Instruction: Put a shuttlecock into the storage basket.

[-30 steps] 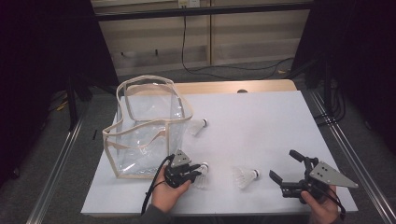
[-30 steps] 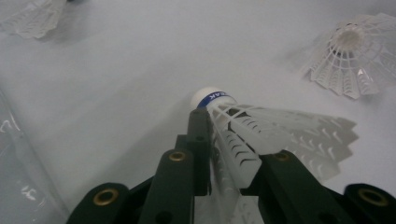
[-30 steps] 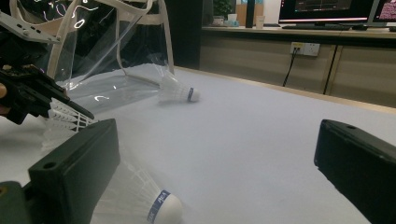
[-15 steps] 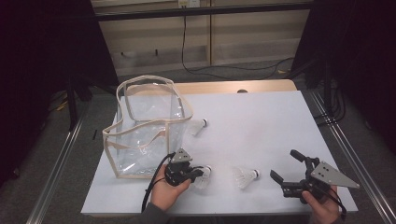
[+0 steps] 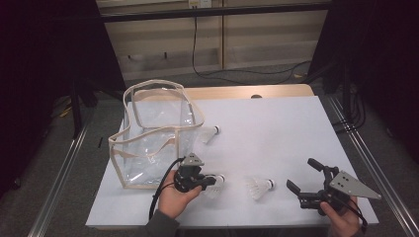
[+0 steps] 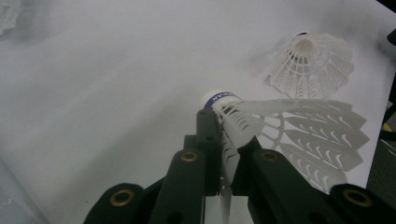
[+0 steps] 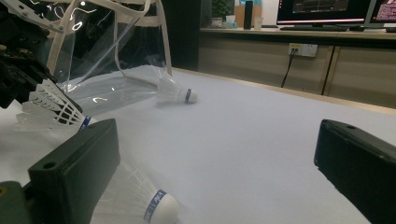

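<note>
My left gripper (image 5: 200, 180) lies low at the table's front left, shut on the feather skirt of a white shuttlecock (image 5: 214, 184). In the left gripper view the jaws (image 6: 223, 140) pinch the skirt edge, and the shuttlecock's (image 6: 243, 122) blue-banded cork points away. A second shuttlecock (image 5: 260, 186) (image 6: 310, 63) lies loose just to its right. A third shuttlecock (image 5: 210, 134) (image 7: 176, 94) rests beside the clear bag (image 5: 158, 129). My right gripper (image 5: 300, 174) (image 7: 215, 154) stands open at the front right, with nothing between its jaws.
The clear plastic bag with beige trim (image 7: 93, 56) stands upright at the table's left, mouth up. The white table top (image 5: 276, 128) spreads wide to the right and back. Metal rails run along both sides.
The left gripper has crept slightly toward the shuttlecock and its jaws have drawn together on the skirt. The right hand and the loose shuttlecocks stay where they were.
</note>
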### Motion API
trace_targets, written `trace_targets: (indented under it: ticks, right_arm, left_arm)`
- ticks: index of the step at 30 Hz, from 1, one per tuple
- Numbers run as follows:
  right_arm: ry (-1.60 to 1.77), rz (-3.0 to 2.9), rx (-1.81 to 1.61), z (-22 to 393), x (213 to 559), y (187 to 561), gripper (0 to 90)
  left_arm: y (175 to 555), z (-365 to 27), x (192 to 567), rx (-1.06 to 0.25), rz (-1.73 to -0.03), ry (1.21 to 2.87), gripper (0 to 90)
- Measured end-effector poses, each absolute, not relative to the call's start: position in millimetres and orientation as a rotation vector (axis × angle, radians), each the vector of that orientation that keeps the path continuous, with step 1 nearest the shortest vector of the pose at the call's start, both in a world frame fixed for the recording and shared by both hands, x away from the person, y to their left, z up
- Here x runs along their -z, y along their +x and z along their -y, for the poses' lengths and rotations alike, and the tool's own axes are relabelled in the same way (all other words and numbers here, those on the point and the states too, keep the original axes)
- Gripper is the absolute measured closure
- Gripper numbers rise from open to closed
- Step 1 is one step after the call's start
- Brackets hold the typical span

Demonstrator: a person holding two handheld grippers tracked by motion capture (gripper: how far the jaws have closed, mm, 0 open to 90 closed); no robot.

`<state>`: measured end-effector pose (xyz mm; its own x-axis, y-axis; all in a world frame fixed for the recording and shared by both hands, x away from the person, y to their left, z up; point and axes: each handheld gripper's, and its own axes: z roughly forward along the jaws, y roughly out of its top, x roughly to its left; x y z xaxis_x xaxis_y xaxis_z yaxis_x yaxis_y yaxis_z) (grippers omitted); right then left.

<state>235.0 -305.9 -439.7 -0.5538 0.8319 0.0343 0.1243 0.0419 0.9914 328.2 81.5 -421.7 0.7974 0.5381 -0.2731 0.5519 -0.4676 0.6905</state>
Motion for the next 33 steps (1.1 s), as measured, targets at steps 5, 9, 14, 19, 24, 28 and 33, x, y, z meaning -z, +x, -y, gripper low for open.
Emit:
trace_targets:
  ticks: [5,9,14,19,24,28,33]
  right_arm:
    - [0.962,-1.743,-1.562,306,440,236,0.0]
    - [0.967,-1.745,-1.564,306,441,236,0.0]
    - [0.969,-1.745,-1.564,306,441,237,0.0]
    - [0.973,-1.744,-1.566,306,441,237,0.0]
    - [0.969,-1.747,-1.562,306,441,238,0.0]
    - [0.97,-1.748,-1.56,306,441,238,0.0]
    - [0.964,-1.749,-1.561,306,441,238,0.0]
  left_arm:
    - [330,-79,419,0.05,-0.803,2.171,87.0]
    - [331,-79,414,0.061,-0.793,2.174,87.0]
    - [334,-80,406,0.084,-0.786,2.177,87.0]
    - [336,-79,395,0.092,-0.776,2.187,87.0]
    - [339,-79,389,0.102,-0.775,2.192,87.0]
    - [341,-77,386,0.114,-0.775,2.191,87.0]
    - [344,-76,383,0.125,-0.769,2.199,87.0]
